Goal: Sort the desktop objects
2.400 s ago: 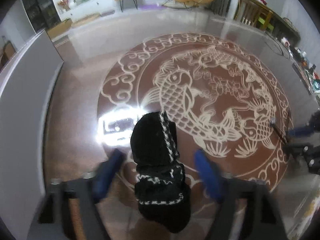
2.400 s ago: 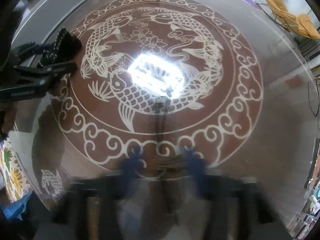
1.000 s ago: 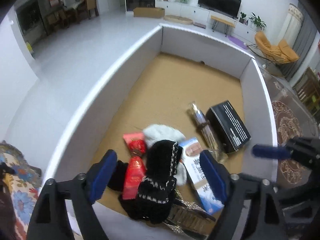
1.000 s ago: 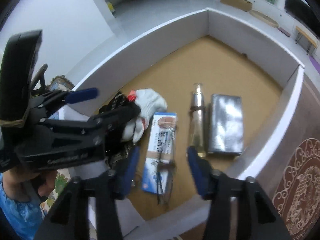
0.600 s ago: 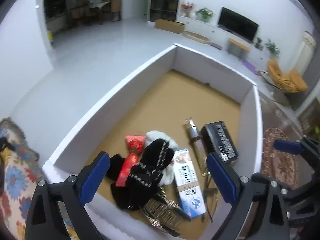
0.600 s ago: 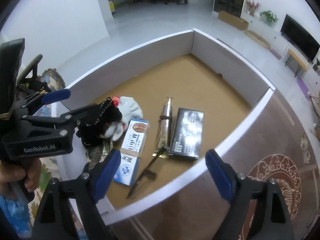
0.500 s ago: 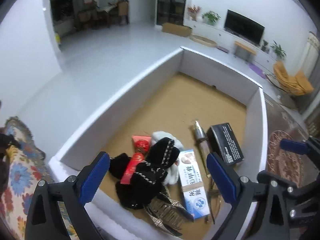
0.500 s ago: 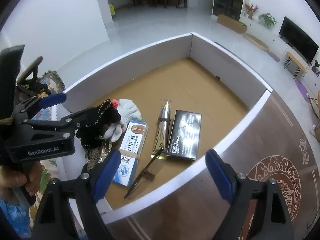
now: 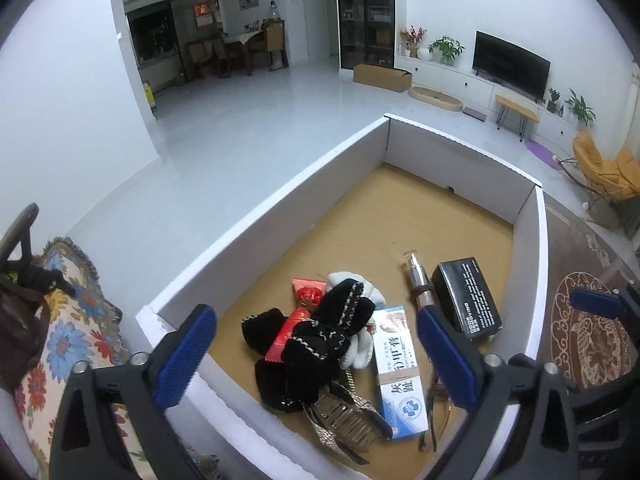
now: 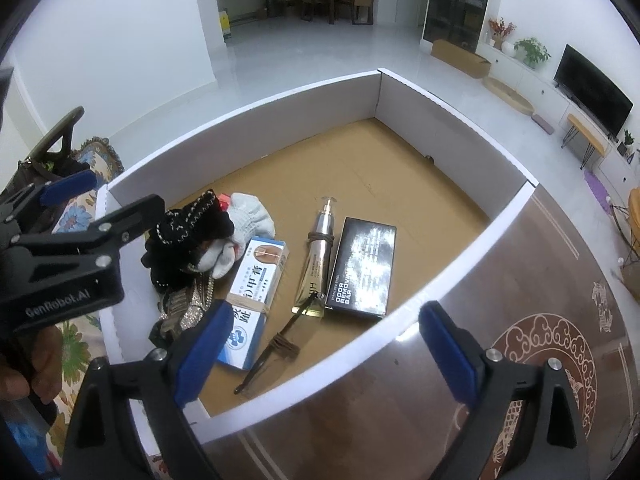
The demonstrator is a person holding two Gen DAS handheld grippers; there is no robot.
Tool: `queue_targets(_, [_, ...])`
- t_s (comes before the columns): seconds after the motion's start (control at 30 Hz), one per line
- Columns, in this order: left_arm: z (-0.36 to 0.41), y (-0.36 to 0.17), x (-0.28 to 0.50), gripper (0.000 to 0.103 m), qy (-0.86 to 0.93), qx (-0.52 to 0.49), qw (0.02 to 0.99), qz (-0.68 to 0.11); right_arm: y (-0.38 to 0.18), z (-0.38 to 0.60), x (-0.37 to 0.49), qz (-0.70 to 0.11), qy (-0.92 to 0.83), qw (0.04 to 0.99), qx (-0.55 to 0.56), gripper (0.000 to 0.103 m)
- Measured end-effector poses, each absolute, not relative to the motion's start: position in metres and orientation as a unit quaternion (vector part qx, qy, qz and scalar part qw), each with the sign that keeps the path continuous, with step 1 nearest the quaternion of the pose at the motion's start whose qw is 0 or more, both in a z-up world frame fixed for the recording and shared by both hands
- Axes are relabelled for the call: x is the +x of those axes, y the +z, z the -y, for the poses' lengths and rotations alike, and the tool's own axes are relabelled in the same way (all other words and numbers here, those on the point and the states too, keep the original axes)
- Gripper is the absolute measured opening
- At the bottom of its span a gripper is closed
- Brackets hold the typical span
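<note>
A: Left tongs?
B: Jaws wide and still spreading, nothing gripped. Black knit piece lies in the box below, in the gap between the blue pads as framed, no contact. Lower centre of the left view.

A: Right tongs?
B: Also opening, also empty. Black hairpin sits between its pads in frame, on the box floor, not touched. The box's near wall crosses the same gap.

A: What else is in the box?
B: All bunched at the near end. Knit piece is black with white zigzag stitching, draped over a white glove and a red packet. Metallic hair claw pokes out under it, bottom of frame. Right of that, a white-blue carton with a rubber band round it, then a silver pump tube, then a black carton with white lettering. Tube and black carton lie side by side, touching or nearly so.

A: Pose?
B: Both tongs tilt steeply down over the box's near edge. In the right view the left tongs sit at middle left, a hand on the handle at lower left. Box stands on a brown surface with a pale fish pattern, lower right.
</note>
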State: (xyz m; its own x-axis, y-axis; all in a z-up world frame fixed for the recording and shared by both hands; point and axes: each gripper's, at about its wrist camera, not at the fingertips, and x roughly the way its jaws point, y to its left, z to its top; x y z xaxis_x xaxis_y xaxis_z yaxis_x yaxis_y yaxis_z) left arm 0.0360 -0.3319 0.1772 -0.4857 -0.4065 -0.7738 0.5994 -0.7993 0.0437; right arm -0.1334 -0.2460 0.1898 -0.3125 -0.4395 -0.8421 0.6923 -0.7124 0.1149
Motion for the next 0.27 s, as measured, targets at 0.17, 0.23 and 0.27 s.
queue_targets(0.17, [0.3285,0.1704,0.0369,0.103,-0.847,0.419,0.305,-0.12,0.1856,0.2432,-0.1379,-0.128,-0.801,0.351,0.468,0.094])
queue_targets(0.23, [0.3272,0.1696,0.0391,0.103,-0.853,0.412,0.288,-0.14,0.1852,0.2433,-0.1397,-0.125,-0.801,0.35,0.469,0.094])
queue_targets(0.27, [0.327,0.1691,0.0387,0.103,-0.854,0.412,0.287,-0.141,0.1855,0.2437,-0.1405,-0.124,-0.802,0.35,0.468,0.094])
